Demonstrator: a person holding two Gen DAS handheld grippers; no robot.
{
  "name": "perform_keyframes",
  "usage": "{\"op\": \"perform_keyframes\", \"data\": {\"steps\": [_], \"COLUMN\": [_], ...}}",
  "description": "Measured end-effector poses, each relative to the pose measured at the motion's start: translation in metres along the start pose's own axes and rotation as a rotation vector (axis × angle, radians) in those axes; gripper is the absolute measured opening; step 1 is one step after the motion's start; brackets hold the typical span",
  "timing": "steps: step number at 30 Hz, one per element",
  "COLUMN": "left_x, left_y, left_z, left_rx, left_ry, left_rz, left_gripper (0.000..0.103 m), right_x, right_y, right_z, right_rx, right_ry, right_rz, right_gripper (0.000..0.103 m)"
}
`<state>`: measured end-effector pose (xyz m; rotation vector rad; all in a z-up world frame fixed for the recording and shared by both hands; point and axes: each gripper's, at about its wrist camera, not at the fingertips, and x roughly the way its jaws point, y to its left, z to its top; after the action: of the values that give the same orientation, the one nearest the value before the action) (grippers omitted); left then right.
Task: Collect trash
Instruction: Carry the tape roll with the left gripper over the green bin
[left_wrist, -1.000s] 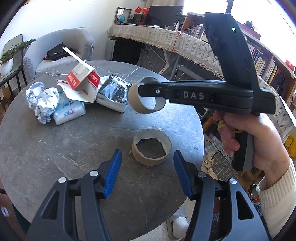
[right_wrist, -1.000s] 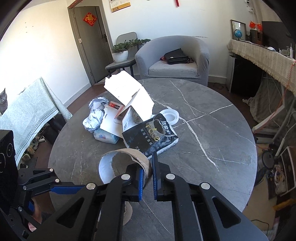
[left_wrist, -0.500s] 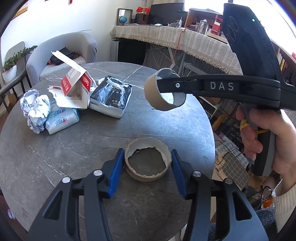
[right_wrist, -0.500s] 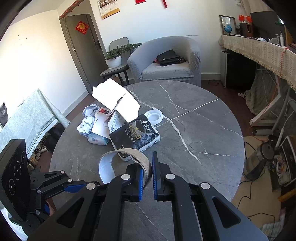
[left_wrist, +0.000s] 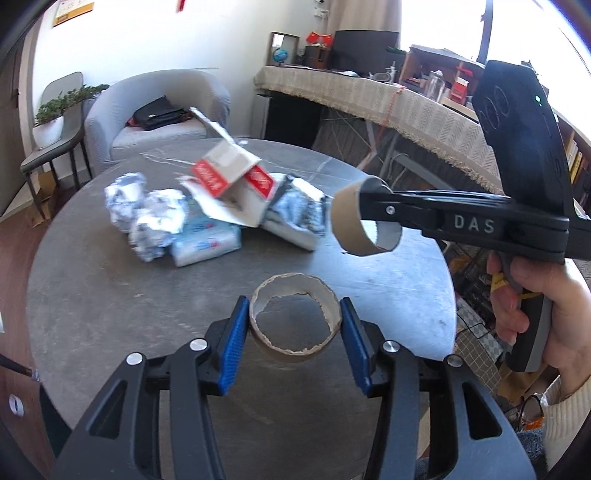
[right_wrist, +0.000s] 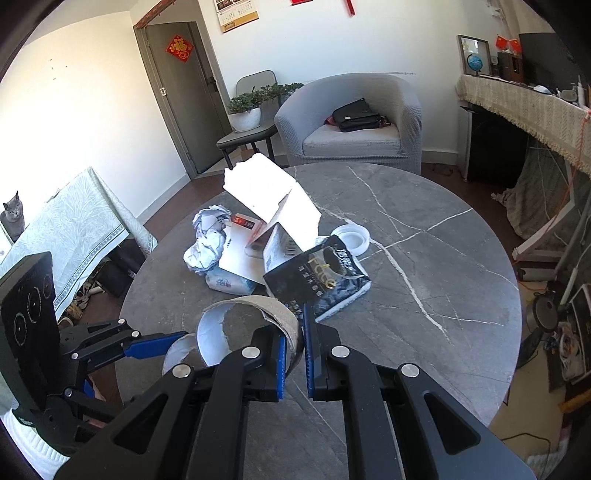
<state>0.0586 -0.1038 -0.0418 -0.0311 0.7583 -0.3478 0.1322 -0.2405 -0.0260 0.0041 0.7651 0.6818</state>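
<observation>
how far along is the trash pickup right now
Early. No bin or bagged trash shows. In hand: the right gripper pinches one cardboard ring; the left gripper, jaws just closing, brackets a second ring. Left on the table: crumpled paper, torn box, black pouch, tissue pack, white lid.

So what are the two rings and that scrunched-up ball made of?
Both rings look like plain brown cardboard: the ring on the table has a torn, fuzzy rim, and the ring in the air is matte with a pale inside. The scrunched-up ball is probably paper, white and sharply creased, though it could be foil.
</observation>
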Motion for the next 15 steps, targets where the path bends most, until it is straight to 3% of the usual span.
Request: {"op": "perform_keyframes", "data": {"steps": [15], "left_x": [-0.058], "left_y": [0.083], "left_z": [-0.013], "left_rx": [-0.092], "left_ry": [-0.05], "left_rz": [0.14], "left_gripper": [0.051], "right_x": [0.045], "right_y": [0.079], "right_z": [0.022], "right_rx": [-0.081], "right_ry": [0.018], "right_rz": [0.09], "right_gripper": [0.008]}}
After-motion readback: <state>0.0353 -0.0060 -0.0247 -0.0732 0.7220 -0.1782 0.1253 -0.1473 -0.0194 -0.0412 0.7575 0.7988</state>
